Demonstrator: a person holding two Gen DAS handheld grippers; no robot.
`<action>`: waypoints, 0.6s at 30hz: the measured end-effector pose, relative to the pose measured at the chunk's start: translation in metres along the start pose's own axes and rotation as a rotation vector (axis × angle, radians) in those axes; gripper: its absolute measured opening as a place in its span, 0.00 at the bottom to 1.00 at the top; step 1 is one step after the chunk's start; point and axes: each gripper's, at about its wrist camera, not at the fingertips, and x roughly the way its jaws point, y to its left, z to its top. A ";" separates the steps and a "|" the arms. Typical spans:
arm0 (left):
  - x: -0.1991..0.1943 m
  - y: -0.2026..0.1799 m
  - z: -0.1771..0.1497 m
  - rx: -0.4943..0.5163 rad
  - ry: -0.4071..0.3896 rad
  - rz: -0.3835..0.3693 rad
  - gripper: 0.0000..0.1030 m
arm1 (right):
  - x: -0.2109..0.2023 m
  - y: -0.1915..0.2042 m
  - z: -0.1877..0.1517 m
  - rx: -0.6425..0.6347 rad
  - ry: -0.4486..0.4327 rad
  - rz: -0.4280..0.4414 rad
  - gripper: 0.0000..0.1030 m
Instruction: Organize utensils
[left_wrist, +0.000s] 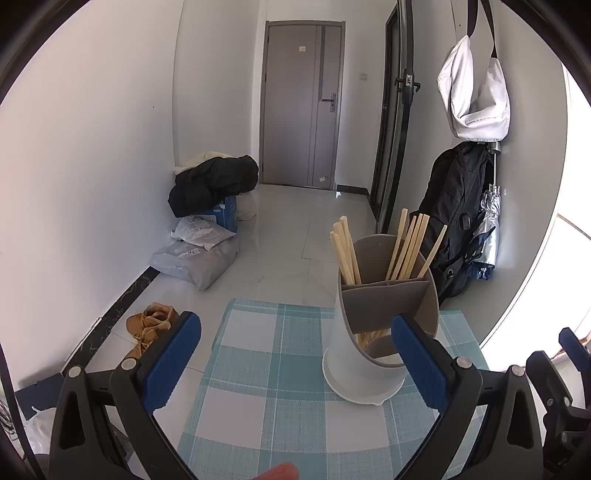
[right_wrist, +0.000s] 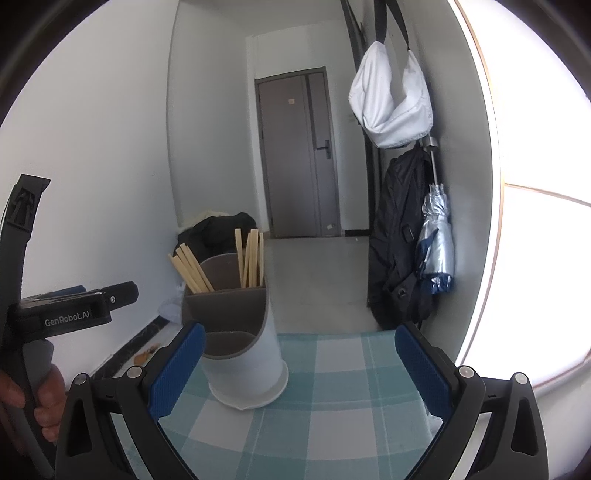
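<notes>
A white utensil holder with a grey divided insert stands upright on the blue-checked tablecloth. Several wooden chopsticks stick up from its two rear compartments. My left gripper is open and holds nothing; its right finger passes in front of the holder's lower right side. In the right wrist view the holder stands at left centre with chopsticks in it. My right gripper is open and empty, its left finger just in front of the holder.
The table ends just beyond the holder, with tiled floor below. Brown shoes, grey parcels and dark clothing lie along the left wall. A backpack, umbrella and white bag hang at the right. A hand holds the other gripper's handle.
</notes>
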 end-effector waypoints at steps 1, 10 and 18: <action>0.000 0.000 0.000 -0.001 -0.001 -0.001 0.98 | 0.000 0.000 0.000 -0.002 0.001 0.001 1.00; 0.000 -0.003 -0.002 0.006 0.015 -0.018 0.98 | 0.001 0.001 -0.001 -0.004 0.003 -0.001 1.00; -0.001 -0.005 -0.002 0.013 0.014 -0.022 0.98 | 0.002 0.001 -0.001 -0.004 0.004 -0.003 1.00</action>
